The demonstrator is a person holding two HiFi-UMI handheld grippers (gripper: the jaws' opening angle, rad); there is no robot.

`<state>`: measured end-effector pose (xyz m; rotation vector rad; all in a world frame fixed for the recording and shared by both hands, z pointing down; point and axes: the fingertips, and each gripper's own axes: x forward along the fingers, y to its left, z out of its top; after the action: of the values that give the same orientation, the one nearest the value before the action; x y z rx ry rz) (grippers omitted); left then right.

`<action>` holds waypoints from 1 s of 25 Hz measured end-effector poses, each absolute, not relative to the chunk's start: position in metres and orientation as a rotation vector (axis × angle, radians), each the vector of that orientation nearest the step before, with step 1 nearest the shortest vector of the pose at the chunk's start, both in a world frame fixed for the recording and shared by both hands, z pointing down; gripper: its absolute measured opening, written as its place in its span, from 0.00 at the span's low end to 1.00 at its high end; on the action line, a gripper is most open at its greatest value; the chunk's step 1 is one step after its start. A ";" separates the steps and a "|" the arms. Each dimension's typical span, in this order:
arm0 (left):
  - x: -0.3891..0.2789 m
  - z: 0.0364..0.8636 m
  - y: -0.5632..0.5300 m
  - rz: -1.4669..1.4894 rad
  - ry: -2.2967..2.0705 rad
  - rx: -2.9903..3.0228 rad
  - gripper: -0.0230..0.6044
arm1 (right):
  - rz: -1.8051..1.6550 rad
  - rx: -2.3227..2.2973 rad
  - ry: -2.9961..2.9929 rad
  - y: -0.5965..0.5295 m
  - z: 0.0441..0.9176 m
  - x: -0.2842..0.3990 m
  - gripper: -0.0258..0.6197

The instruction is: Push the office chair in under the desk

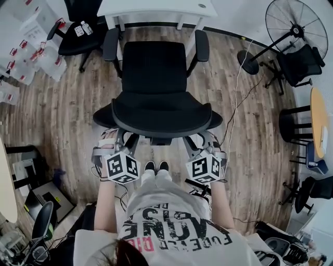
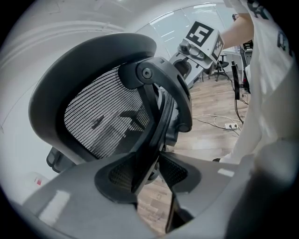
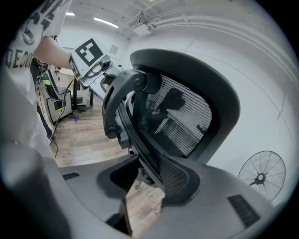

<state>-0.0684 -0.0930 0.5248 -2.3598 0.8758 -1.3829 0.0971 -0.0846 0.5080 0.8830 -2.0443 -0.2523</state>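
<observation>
Black mesh fills the backrest (image 2: 105, 116) of the office chair (image 1: 156, 67), which is stood on the wooden floor (image 1: 67, 119) with its seat turned toward the white desk (image 1: 156, 8). The seat's front is just beside the desk's edge, and the chair is not yet pushed under it. The backrest is taken from behind by 2 hand-held grippers, 1 on each side edge. The left gripper (image 2: 152, 163) is seen with its jaws held wide, the thick rim filling the gap between them and pressed by both pads. The right gripper (image 3: 145, 163) is set the same way on the opposite edge, its jaws equally wide and closed on the rim. A standing fan (image 1: 296, 26) is placed well off to the right.
</observation>
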 end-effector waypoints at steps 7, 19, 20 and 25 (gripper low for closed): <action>-0.075 0.526 -0.099 -1.381 0.874 -2.348 0.31 | -0.246 0.898 -2.047 -0.087 0.508 0.090 0.24; -0.084 0.528 -0.123 -1.391 0.875 -2.325 0.31 | -0.234 0.929 -2.070 -0.111 0.506 0.080 0.24; -0.084 0.528 -0.125 -1.395 0.875 -2.326 0.31 | -0.235 0.925 -2.074 -0.112 0.506 0.080 0.24; -0.082 0.530 -0.127 -1.406 0.872 -2.347 0.32 | -0.225 0.903 -2.097 -0.113 0.506 0.082 0.24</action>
<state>-0.0823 -0.1272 0.5302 -2.3465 0.8724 -1.4064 0.0821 -0.1131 0.5061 0.9035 -2.0971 -0.2249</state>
